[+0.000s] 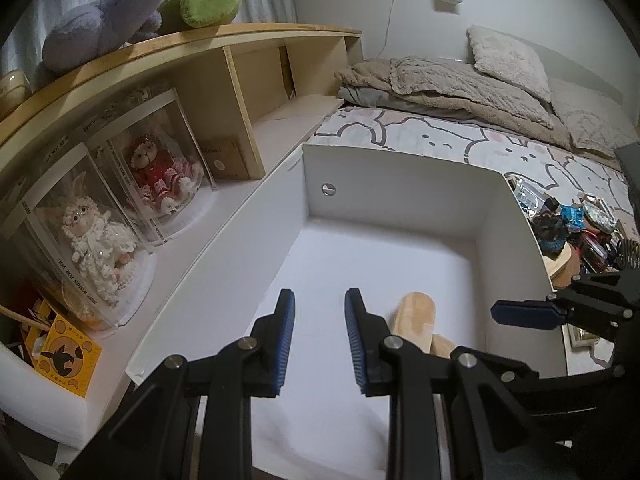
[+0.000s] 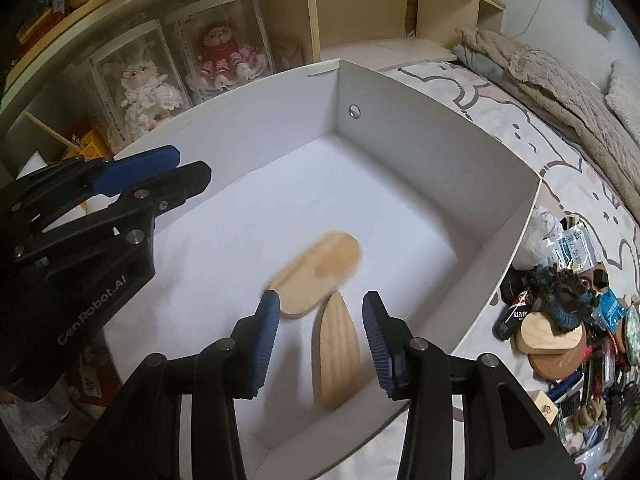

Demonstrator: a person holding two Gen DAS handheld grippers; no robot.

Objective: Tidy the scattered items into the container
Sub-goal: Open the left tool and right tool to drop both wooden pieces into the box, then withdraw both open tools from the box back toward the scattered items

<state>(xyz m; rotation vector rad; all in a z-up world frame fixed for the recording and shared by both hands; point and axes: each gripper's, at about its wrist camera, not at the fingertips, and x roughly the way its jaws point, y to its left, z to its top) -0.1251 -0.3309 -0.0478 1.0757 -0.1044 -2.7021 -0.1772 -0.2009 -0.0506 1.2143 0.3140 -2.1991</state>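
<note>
The right gripper (image 2: 320, 336) hangs over the near part of the white box (image 2: 420, 136), its ribbed blue fingers (image 2: 266, 336) spread wide with nothing pinched. Between them on the box floor lies a narrow wooden piece (image 2: 336, 356) with straight grain and a rounded far end, touching neither finger. Just beyond it a flat oval wooden plate (image 2: 320, 272) lies at an angle, blurred, its near edge just beside the left finger.

The left gripper (image 1: 320, 336) is held above the same box, its fingers (image 1: 286, 340) likewise spread and gripping nothing. From its view the two wooden pieces show to the right of its right finger, partly hidden.

The box is smooth white board with straight upright walls, a small round metal fitting (image 1: 328, 189) in the far wall, and a wide bare floor beyond and to the left of the wood.

Right of the box's right wall, on the cartoon-printed bed sheet (image 2: 500, 92), lies a dense pile of scattered items (image 2: 568, 312): more wooden ovals, a dark knitted piece, packets, small boxes. It reaches close to the wall.

To the left, a wooden shelf (image 1: 240, 92) holds two clear cases with dolls (image 1: 132, 184). Folded fuzzy blankets (image 1: 440, 84) lie at the far end of the bed.
</note>
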